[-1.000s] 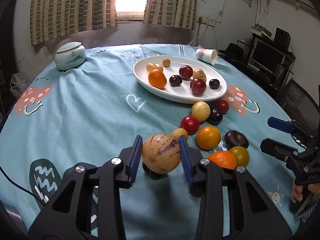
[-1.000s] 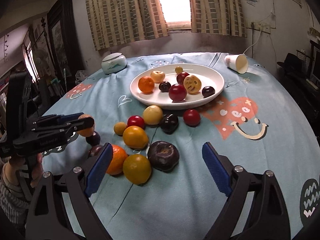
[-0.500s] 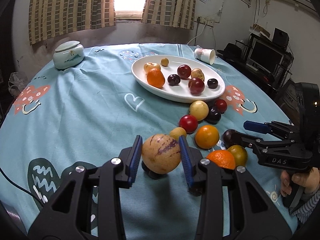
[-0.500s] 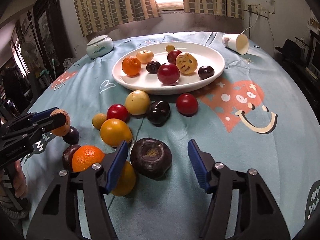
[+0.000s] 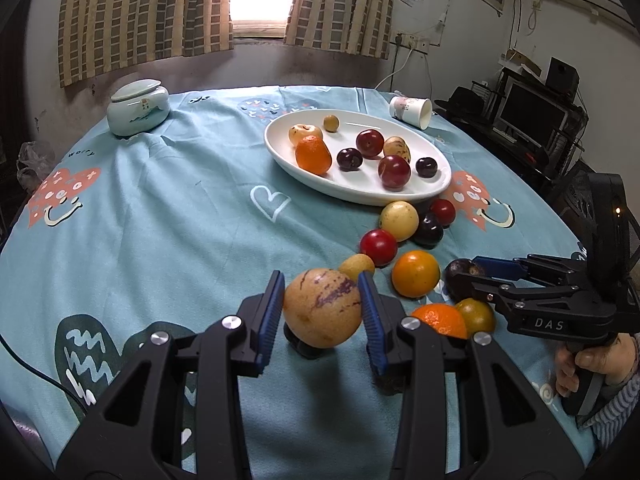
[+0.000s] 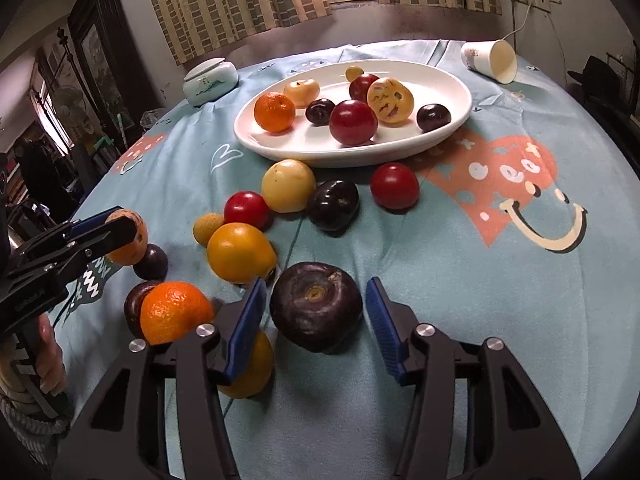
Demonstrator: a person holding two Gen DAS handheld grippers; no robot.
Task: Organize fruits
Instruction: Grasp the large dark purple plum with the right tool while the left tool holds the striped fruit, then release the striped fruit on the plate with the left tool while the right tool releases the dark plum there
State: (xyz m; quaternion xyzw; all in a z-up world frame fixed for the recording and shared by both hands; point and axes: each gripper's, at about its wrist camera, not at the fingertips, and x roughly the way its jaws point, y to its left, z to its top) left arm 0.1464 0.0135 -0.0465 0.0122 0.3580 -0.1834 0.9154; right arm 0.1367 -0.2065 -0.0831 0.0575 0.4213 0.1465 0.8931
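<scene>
A round table is covered by a light blue tablecloth printed with hearts and coral smiley faces. Behind it, checked curtains frame a bright window, and a dark monitor sits on shelving to one side. A pale green lidded jar stands near the far edge, and a paper cup lies tipped on its side beyond the plate.

A white oval plate holds eight fruits: an orange, a pale apple, a small yellow fruit, two red plums, two dark plums and a purple-streaked yellow melon (its markings resemble a face).

Loose fruit lies in a cluster on the cloth just in front of the plate: a pale yellow fruit, two red plums, a dark plum, a small yellow fruit, a yellow-orange citrus and a bright orange, among others.

The left gripper is clamped on a tan pepino melon with purple streaks, lifted above the cloth near the loose cluster.

The right gripper sits with its fingers spread on either side of a large dark purple fruit resting on the cloth; the blue pads are not touching it.
</scene>
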